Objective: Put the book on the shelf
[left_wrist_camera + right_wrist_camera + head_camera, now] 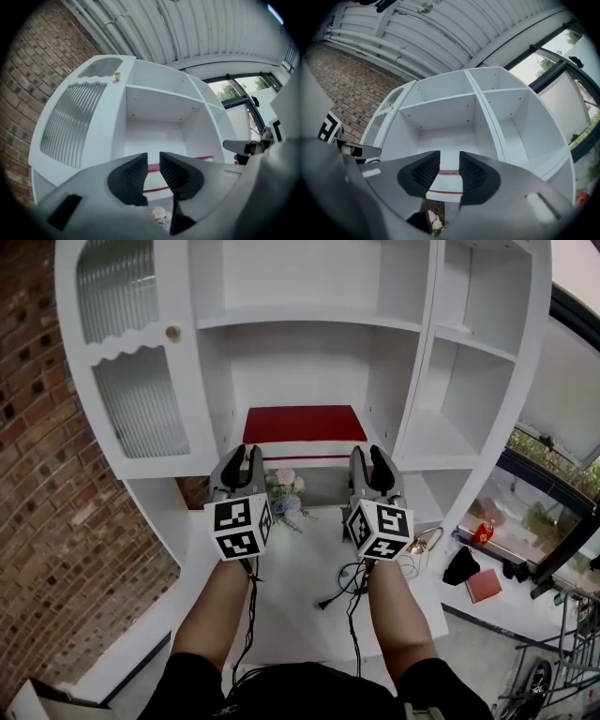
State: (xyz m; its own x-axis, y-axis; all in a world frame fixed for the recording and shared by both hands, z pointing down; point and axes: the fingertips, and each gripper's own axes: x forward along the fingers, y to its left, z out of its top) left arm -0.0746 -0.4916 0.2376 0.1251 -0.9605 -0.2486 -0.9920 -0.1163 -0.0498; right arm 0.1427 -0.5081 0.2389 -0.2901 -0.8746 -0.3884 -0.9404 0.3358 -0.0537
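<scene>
A red book (305,423) lies flat on the middle shelf of the white shelf unit (309,322). My left gripper (245,454) and right gripper (370,454) are held side by side just in front of and below that shelf, apart from the book. Both are open with nothing between the jaws; the left's gap is the narrower. In the left gripper view the left gripper (153,161) points at the compartment, and the book (152,167) shows as a red strip in the gap. The right gripper (450,161) likewise frames the book (451,172).
A small bunch of pale flowers (286,493) sits under the shelf between the grippers. A ribbed-glass cabinet door (141,399) stands at the left, beside a brick wall (37,427). Black cables (342,592) lie on the white surface below. A black item (461,566) lies at the right.
</scene>
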